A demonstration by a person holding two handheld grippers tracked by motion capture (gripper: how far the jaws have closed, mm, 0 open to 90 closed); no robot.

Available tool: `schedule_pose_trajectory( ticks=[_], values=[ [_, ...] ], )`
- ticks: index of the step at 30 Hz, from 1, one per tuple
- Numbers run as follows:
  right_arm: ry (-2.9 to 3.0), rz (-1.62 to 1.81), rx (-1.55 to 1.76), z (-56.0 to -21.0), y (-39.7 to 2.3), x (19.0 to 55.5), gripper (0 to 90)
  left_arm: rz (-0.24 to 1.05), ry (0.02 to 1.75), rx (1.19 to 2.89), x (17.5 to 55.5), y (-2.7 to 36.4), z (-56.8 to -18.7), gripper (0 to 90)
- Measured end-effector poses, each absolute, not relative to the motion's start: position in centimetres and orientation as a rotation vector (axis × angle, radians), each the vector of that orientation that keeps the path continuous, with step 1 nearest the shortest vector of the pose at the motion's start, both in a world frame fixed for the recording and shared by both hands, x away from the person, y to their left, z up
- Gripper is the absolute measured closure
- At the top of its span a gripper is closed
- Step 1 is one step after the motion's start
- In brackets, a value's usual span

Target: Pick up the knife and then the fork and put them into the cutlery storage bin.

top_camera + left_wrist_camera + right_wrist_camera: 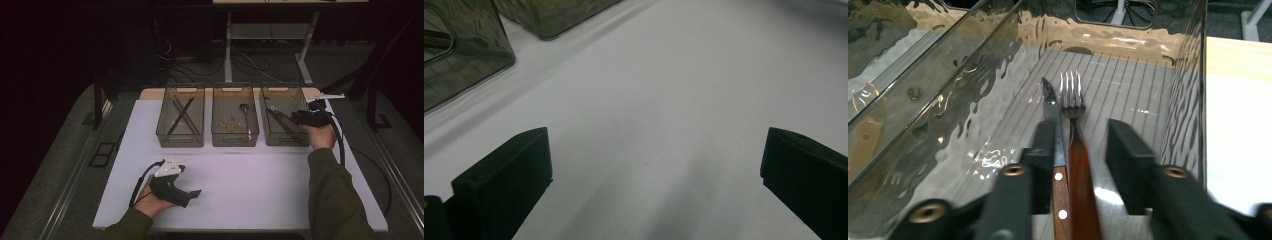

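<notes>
Down inside the right-hand bin [1178,100] at the table's far edge, the right gripper [1080,150] straddles a fork [1075,125] and knife [1054,130], both lying lengthwise along its jaws. Those jaws stand apart, not yet pinching either. Left gripper [656,160] gapes wide over bare tabletop, well away.

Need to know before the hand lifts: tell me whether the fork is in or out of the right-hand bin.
In. The fork lies flat on the bin's ribbed floor beside a knife, both between the right gripper's open fingers.
</notes>
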State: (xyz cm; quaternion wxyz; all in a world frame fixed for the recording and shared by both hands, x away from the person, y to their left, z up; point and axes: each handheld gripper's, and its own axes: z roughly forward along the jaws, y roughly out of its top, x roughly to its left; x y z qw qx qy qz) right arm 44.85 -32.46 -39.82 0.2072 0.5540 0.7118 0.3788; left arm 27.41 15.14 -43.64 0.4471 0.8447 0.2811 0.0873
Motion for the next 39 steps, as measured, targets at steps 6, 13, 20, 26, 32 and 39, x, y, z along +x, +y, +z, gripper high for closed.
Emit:
schedule_pose_trajectory(
  ticks=[6,13,20,26,32,39],
  values=[
    [1.989,1.078,1.542,-39.5,-33.1,44.3,41.4,0.211,0.692,2.098,27.4,15.0,-43.7,0.0],
    [2.057,1.124,1.496,-39.1,-33.2,42.9,29.5,0.207,0.684,2.108,27.4,14.9,-43.8,0.0],
    [2.112,1.214,1.389,-38.3,-32.7,40.8,22.5,0.206,0.681,2.114,27.4,14.9,-43.8,0.0],
    [2.156,1.292,1.301,-38.0,-32.1,38.5,17.0,0.206,0.676,2.122,27.4,14.9,-43.9,0.0],
    [2.184,1.351,1.237,-37.7,-31.2,36.4,17.0,0.205,0.669,2.126,27.4,14.9,-43.9,0.0],
    [2.167,1.378,1.173,-38.2,-30.4,34.0,16.9,0.199,0.667,2.128,27.5,14.9,-44.0,0.0]
  ],
)
